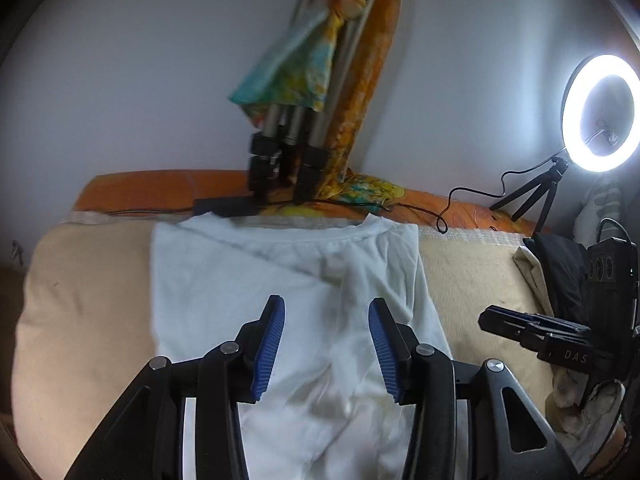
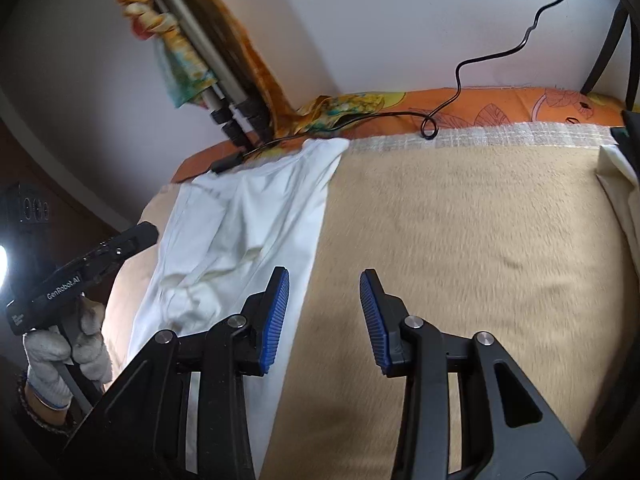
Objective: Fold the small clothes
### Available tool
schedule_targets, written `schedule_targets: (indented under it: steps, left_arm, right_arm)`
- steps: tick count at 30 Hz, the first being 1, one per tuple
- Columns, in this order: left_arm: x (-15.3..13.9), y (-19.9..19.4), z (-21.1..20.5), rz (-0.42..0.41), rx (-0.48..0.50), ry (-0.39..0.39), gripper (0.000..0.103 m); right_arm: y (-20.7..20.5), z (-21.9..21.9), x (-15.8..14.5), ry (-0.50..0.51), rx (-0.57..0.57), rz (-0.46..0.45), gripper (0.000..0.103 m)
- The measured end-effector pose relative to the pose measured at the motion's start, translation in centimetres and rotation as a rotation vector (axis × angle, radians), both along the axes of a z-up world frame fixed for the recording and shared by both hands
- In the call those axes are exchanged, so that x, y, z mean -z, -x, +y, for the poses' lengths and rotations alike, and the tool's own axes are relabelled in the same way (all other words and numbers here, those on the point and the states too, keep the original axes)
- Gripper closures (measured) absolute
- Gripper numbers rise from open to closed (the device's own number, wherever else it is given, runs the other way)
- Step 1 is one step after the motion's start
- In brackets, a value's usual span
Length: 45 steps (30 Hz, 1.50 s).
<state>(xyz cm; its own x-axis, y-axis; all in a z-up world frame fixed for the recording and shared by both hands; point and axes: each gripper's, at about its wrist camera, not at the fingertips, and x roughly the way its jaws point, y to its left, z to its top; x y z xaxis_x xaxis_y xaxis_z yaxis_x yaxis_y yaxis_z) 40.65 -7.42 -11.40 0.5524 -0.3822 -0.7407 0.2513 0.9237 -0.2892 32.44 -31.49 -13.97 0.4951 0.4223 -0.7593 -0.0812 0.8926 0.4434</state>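
A white T-shirt (image 1: 280,280) lies on the beige blanket (image 1: 80,300), sides folded inward into a long strip, collar toward the far wall. My left gripper (image 1: 326,344) is open, hovering over the shirt's middle, holding nothing. In the right wrist view the shirt (image 2: 240,220) lies to the left. My right gripper (image 2: 324,316) is open and empty above the blanket (image 2: 460,240), its left finger over the shirt's right edge. The right gripper also shows in the left wrist view (image 1: 540,332), beside the shirt's right side. The left gripper shows in the right wrist view (image 2: 100,256), held by a gloved hand.
A tripod (image 1: 288,152) draped with patterned orange cloth stands at the far edge by the wall. A lit ring light (image 1: 600,112) on a small stand is at far right, with black cables (image 2: 440,116) across the orange sheet. A dark bag (image 1: 560,272) sits at the right.
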Motion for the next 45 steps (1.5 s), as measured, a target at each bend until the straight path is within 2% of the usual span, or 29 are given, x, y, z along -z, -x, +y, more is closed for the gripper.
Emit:
schedule_targets:
  steps: [5, 7, 9, 10, 11, 14, 16, 18, 21, 22, 24, 25, 26, 28, 32, 34, 37, 41, 43, 45]
  left_arm:
    - [2.7, -3.7, -2.4, 0.045, 0.004, 0.026, 0.058]
    - [3.6, -4.6, -3.0, 0.054, 0.006, 0.018, 0.062]
    - [4.3, -5.1, -3.4, 0.062, 0.015, 0.002, 0.078]
    - [4.7, -5.3, -3.5, 0.067, 0.016, -0.008, 0.093]
    - [4.9, -5.4, -3.5, 0.064, 0.011, -0.011, 0.103]
    - [5.0, -5.2, -3.1, 0.049, -0.011, -0.003, 0.103]
    - [5.0, -5.1, -2.5, 0.04, -0.064, -0.013, 0.103]
    - [5.2, -5.1, -2.0, 0.033, -0.12, -0.009, 0.103]
    - [5.3, -5.3, -1.8, 0.011, -0.125, -0.028, 0.101]
    - [5.0, -5.4, -1.4, 0.007, -0.134, -0.028, 0.094]
    - [3.8, -5.2, -0.2, -0.035, -0.156, -0.04, 0.089]
    - [3.3, -5.3, 0.4, -0.051, -0.16, -0.047, 0.088]
    - [2.7, -5.2, 1.5, -0.068, -0.168, -0.051, 0.082]
    - [1.8, -4.9, 3.6, -0.076, -0.172, -0.035, 0.073]
    - [1.2, -4.7, 8.3, -0.094, -0.195, -0.059, 0.062]
    - [1.9, -5.1, 10.2, -0.062, -0.202, -0.062, 0.059]
    - [3.8, -6.1, 12.3, -0.004, -0.2, -0.032, 0.059]
    - [6.7, -7.7, 12.0, 0.056, -0.16, -0.028, 0.061]
    - [7.2, -8.1, 11.1, 0.048, -0.149, -0.055, 0.063]
    - [7.4, -8.3, 10.2, 0.02, -0.134, -0.065, 0.072]
  right_arm:
    - [-3.4, -0.8, 1.7, -0.092, 0.009, 0.018, 0.064]
    - [-4.3, -1.0, 2.2, -0.136, 0.014, 0.03, 0.064]
    - [-5.0, -1.1, 2.6, -0.177, 0.009, 0.042, 0.064]
    - [-5.3, -1.1, 2.7, -0.191, 0.001, 0.044, 0.064]
    - [-5.5, -0.9, 2.6, -0.198, -0.007, 0.046, 0.064]
    - [-5.9, 0.0, 2.4, -0.193, -0.049, 0.045, 0.064]
    - [-6.0, 1.1, 2.3, -0.154, -0.089, 0.039, 0.064]
    - [-5.8, 2.7, 2.0, -0.051, -0.123, 0.022, 0.067]
    - [-5.7, 4.3, 1.6, 0.102, -0.135, 0.009, 0.08]
    - [-5.8, 4.5, 1.5, 0.14, -0.133, 0.012, 0.086]
    - [-6.1, 4.6, 1.3, 0.209, -0.114, 0.011, 0.087]
    - [-6.3, 4.4, 1.2, 0.225, -0.101, 0.009, 0.081]
    - [-6.5, 4.1, 1.0, 0.219, -0.095, 0.006, 0.077]
    - [-6.9, 3.1, 0.7, 0.149, -0.087, -0.007, 0.077]
    - [-8.5, 2.0, 1.1, 0.033, -0.064, -0.002, 0.076]
    - [-9.6, 2.0, 1.7, -0.011, -0.049, 0.012, 0.076]
    - [-10.9, 2.8, 2.5, -0.017, -0.042, 0.022, 0.076]
    - [-11.5, 4.2, 2.5, 0.042, -0.062, 0.001, 0.076]
    - [-11.8, 4.6, 2.4, 0.061, -0.065, -0.006, 0.076]
    - [-12.3, 5.0, 2.4, 0.09, -0.07, -0.013, 0.076]
